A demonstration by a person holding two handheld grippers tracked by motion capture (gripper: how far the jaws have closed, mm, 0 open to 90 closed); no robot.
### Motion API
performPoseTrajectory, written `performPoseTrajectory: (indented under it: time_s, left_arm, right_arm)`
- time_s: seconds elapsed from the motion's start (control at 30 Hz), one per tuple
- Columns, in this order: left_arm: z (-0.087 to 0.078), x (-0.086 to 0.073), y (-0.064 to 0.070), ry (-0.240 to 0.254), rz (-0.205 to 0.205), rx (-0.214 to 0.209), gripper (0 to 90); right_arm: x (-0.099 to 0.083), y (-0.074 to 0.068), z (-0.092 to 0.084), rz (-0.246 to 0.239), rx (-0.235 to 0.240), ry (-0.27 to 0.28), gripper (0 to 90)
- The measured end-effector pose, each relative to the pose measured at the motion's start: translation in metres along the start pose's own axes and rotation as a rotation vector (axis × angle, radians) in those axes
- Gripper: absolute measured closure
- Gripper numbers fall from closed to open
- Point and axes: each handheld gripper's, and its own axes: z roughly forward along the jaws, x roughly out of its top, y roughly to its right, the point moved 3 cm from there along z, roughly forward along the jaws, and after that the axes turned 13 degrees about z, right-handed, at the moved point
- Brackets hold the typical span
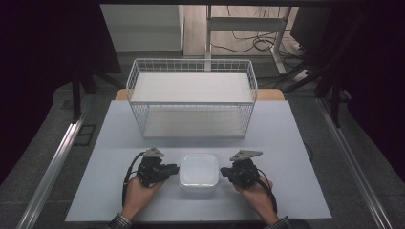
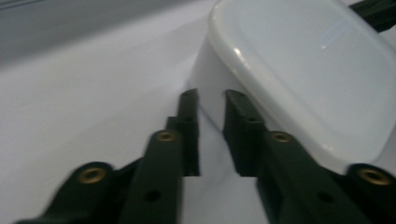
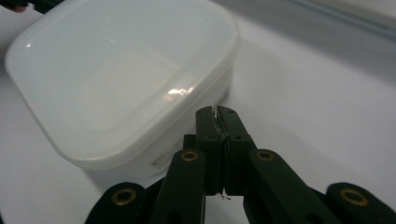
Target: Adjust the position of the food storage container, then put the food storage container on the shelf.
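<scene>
High view: white lidded container (image 1: 199,171) on the grey table (image 1: 296,143), at 6 o'clock from the wire basket (image 1: 191,98). Left gripper (image 1: 173,169) at its 9 o'clock, right gripper (image 1: 223,171) at its 3 o'clock (flanking it, likely to brace or lift it together).

Left gripper view: jaws slightly parted, nothing between them, tips just beside the container (image 2: 299,70) wall.

Right gripper view: jaws pressed together, holding nothing, tips against the container (image 3: 121,79) side under the lid rim.
</scene>
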Motion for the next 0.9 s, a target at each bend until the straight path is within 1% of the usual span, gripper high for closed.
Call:
performPoseTrajectory:
  time_s: [0.07,0.1,0.17,0.2,0.23,0.27,0.37,0.4,0.43,0.47,0.5,0.57,0.67,0.73,0.83,0.9]
  left_arm:
    - [-0.003,-0.002,0.000,-0.002,0.008,0.008,65.2]
    - [-0.007,-0.005,0.000,-0.002,0.019,0.024,65.2]
    - [-0.012,-0.007,0.000,-0.001,0.033,0.034,54.3]
    - [-0.014,-0.009,0.000,0.005,0.042,0.040,49.0]
    - [-0.018,-0.012,-0.001,0.011,0.055,0.040,38.4]
    - [-0.020,-0.014,-0.001,0.021,0.060,0.043,34.0]
    - [-0.024,-0.021,-0.001,0.042,0.069,0.046,20.7]
    - [-0.025,-0.022,-0.001,0.050,0.068,0.044,18.3]
    - [-0.025,-0.022,-0.001,0.050,0.068,0.044,16.5]
    - [-0.026,-0.024,-0.001,0.058,0.067,0.038,16.5]
    - [-0.028,-0.026,-0.001,0.064,0.063,0.037,11.7]
    - [-0.029,-0.027,-0.002,0.069,0.066,0.032,9.8]
    - [-0.029,-0.027,-0.003,0.072,0.074,0.040,7.8]
    - [-0.028,-0.028,-0.003,0.064,0.086,0.037,7.2]
    - [-0.027,-0.029,-0.003,0.074,0.094,0.027,4.6]
    - [-0.027,-0.028,-0.004,0.074,0.096,0.034,4.0]
  right_arm:
    - [0.000,0.002,-0.003,-0.001,0.001,0.010,84.3]
    - [0.000,0.004,-0.005,0.000,0.002,0.020,82.3]
    - [0.000,0.009,-0.011,-0.016,-0.011,0.047,75.2]
    - [-0.001,0.011,-0.013,-0.021,-0.015,0.052,71.5]
    - [-0.003,0.014,-0.017,-0.034,-0.022,0.065,63.0]
    - [-0.004,0.015,-0.018,-0.039,-0.023,0.069,58.1]
    - [-0.009,0.022,-0.018,-0.047,-0.013,0.065,36.7]
    - [-0.010,0.024,-0.018,-0.046,-0.012,0.063,31.7]
    - [-0.010,0.024,-0.018,-0.046,-0.012,0.063,31.7]
    - [-0.012,0.027,-0.018,-0.044,-0.004,0.061,26.9]
    - [-0.013,0.032,-0.018,-0.032,-0.004,0.068,19.6]
    - [-0.012,0.033,-0.018,-0.026,-0.011,0.075,14.8]
    - [-0.011,0.034,-0.019,-0.018,-0.005,0.096,9.6]
    - [-0.011,0.033,-0.018,-0.029,-0.007,0.088,7.5]
    - [-0.011,0.032,-0.017,-0.030,-0.004,0.090,6.0]
    - [-0.010,0.031,-0.018,-0.028,-0.001,0.099,5.0]
